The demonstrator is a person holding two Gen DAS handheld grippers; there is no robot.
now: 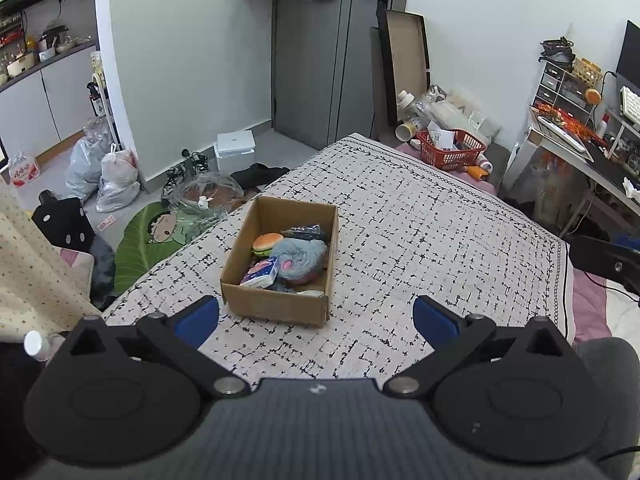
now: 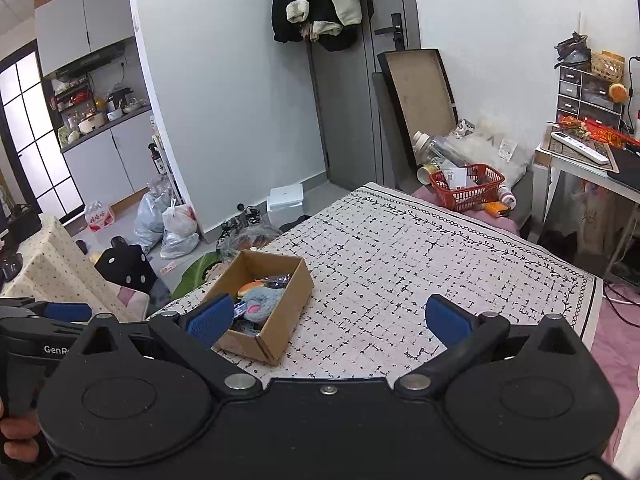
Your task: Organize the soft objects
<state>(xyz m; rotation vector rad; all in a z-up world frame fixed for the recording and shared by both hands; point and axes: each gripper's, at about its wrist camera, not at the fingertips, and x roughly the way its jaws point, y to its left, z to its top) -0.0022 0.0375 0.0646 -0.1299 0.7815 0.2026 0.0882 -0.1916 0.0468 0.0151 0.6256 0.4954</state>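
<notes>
A cardboard box [image 1: 276, 304] stands on the bed's patterned cover [image 1: 420, 240]. Inside lie a blue plush toy [image 1: 298, 258], a burger toy [image 1: 267, 242], a blue-and-white packet [image 1: 262, 273] and a dark pouch [image 1: 306, 232]. My left gripper [image 1: 316, 318] is open and empty, held above the cover just in front of the box. In the right wrist view the box [image 2: 276, 336] sits at lower left with the plush [image 2: 260, 304] inside. My right gripper [image 2: 330, 320] is open and empty, to the right of the box, above the cover [image 2: 420, 264].
A red basket [image 1: 450, 150] with papers sits at the bed's far corner, also seen in the right wrist view [image 2: 466, 186]. A desk [image 1: 580, 148] stands at right. Plastic bags [image 1: 108, 172] and a white box [image 1: 236, 148] lie on the floor at left.
</notes>
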